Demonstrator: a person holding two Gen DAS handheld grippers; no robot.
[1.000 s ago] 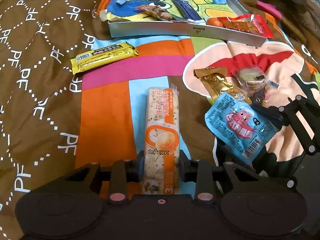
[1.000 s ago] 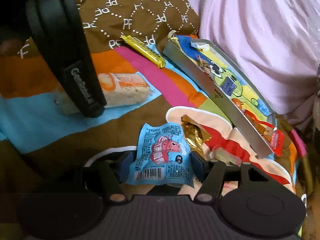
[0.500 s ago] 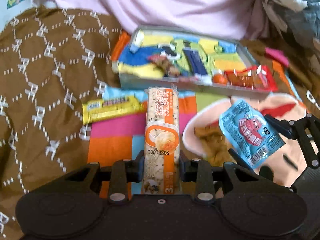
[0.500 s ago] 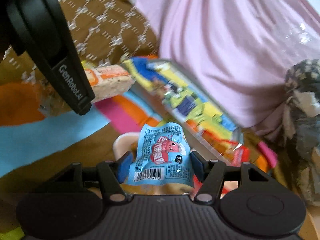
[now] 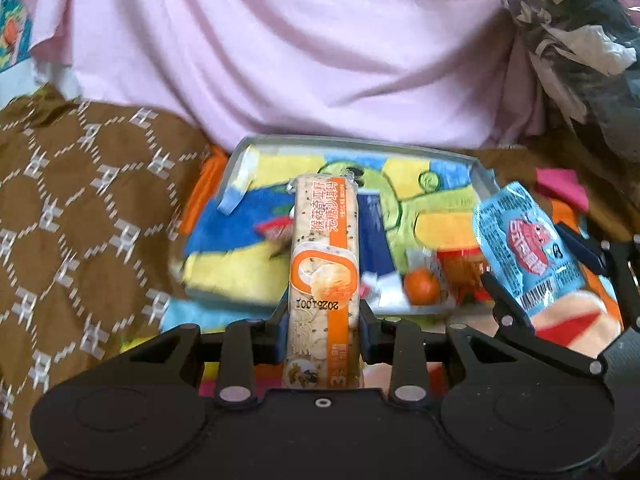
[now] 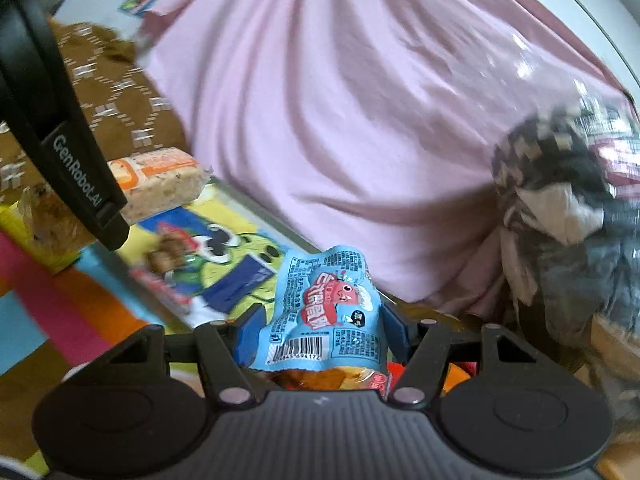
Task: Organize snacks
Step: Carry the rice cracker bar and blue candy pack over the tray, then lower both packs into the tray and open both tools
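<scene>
pink sheet [image 5: 320, 60] fills the whole top half of both views, and the dark crumpled bundle [image 5: 568, 40] at 2 o'clock is too messy to name. the metal tray [image 5: 256, 148] sits mid-frame on the brown patterned blanket [image 5: 80, 208], lined with a cartoon print, but its contents are smeared by blur, just an orange round thing [image 5: 422, 288] and some red wrappers i can't read. left gripper [image 5: 323, 320] tilts down toward the tray, fingers clamped on the long orange-and-white cracker pack [image 5: 324, 260], which sticks out over the tray. right gripper [image 6: 320, 320] sits about level at 3 o'clock, pinching the blue pouch [image 6: 324, 316] by its sides, its bottom edge cut off behind the gripper body.
</scene>
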